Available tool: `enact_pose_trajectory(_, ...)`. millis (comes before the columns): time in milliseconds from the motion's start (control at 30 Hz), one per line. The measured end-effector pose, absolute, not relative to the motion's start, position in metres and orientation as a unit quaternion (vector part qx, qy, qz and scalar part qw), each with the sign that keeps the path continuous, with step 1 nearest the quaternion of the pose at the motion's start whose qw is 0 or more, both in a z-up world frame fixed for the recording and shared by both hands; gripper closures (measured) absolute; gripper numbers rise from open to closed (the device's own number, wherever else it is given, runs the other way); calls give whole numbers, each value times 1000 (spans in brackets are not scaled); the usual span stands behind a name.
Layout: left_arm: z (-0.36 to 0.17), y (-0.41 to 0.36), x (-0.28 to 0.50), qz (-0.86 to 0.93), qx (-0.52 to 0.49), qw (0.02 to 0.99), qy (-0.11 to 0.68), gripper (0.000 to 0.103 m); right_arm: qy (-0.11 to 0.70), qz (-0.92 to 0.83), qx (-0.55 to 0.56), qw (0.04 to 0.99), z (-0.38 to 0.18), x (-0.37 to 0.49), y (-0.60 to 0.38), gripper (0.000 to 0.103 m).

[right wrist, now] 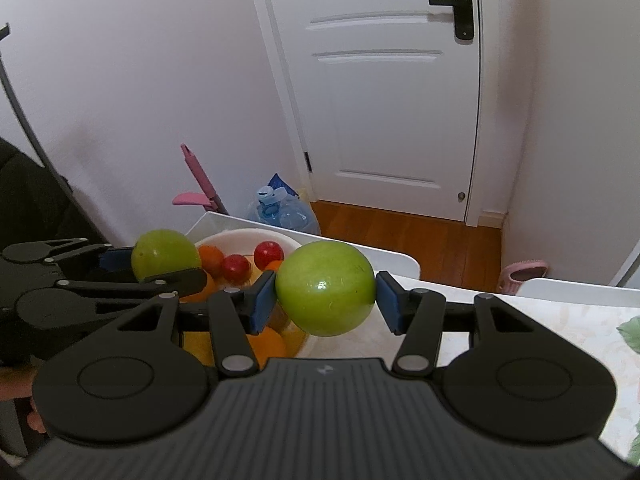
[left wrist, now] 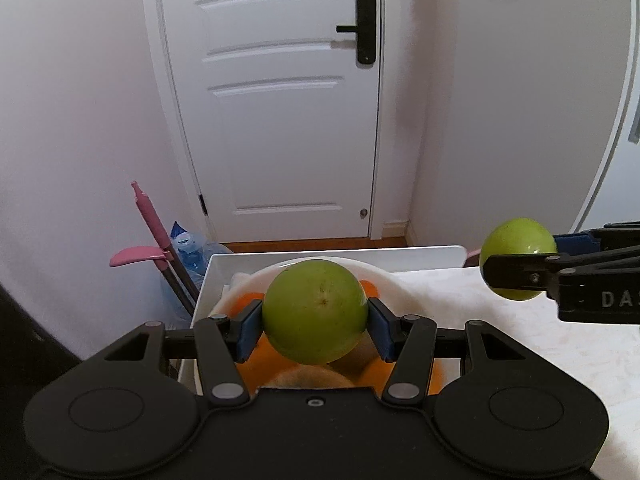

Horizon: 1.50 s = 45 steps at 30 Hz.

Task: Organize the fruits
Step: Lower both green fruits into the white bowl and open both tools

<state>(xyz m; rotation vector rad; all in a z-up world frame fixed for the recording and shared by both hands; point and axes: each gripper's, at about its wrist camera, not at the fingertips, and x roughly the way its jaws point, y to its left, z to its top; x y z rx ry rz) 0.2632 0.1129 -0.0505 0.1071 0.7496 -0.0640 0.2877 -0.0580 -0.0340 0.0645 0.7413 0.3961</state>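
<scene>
My left gripper [left wrist: 316, 330] is shut on a green apple [left wrist: 316, 308] and holds it in the air over a white bowl [left wrist: 384, 276]. Oranges [left wrist: 248, 300] lie in that bowl, mostly hidden by the apple. My right gripper [right wrist: 326, 304] is shut on a second green apple [right wrist: 326, 286], held just right of the bowl [right wrist: 240, 236], above the table. Each view shows the other gripper too: the right gripper [left wrist: 532, 258] with its apple [left wrist: 516, 244], and the left gripper [right wrist: 156, 268] with its apple [right wrist: 164, 252]. Red fruits [right wrist: 268, 254] and oranges [right wrist: 212, 260] sit in the bowl.
The bowl stands in a white tray [left wrist: 224, 258] at the table's left end. A pale patterned cloth [right wrist: 560, 320] covers the table. Behind are a white door [left wrist: 280, 100], a pink-handled mop [left wrist: 150, 220], a blue water jug [right wrist: 280, 212] and a pink slipper [right wrist: 524, 276] on the wooden floor.
</scene>
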Motion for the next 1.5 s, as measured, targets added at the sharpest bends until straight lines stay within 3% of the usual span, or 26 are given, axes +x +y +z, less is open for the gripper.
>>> enact_pose_trajectory(600, -94, 125, 309, -86, 94, 913, 388, 43, 377, 145, 48, 914, -59, 305, -38, 34)
enact_pose_trajectory(633, -95, 124, 307, -86, 98, 914, 384, 40, 378, 144, 48, 913, -60, 306, -37, 34)
enact_pose_trajectory(733, -87, 124, 301, -86, 103, 923, 361, 11, 378, 142, 48, 914, -59, 307, -36, 35)
enact_pose_trajectory(1167, -57, 144, 267, -61, 68, 932, 352, 0, 376, 157, 39, 912, -48, 308, -35, 35)
enact_pose_trajectory(1500, -51, 157, 238, -51, 75, 931, 352, 0, 389, 192, 21, 901, -67, 308, -22, 34)
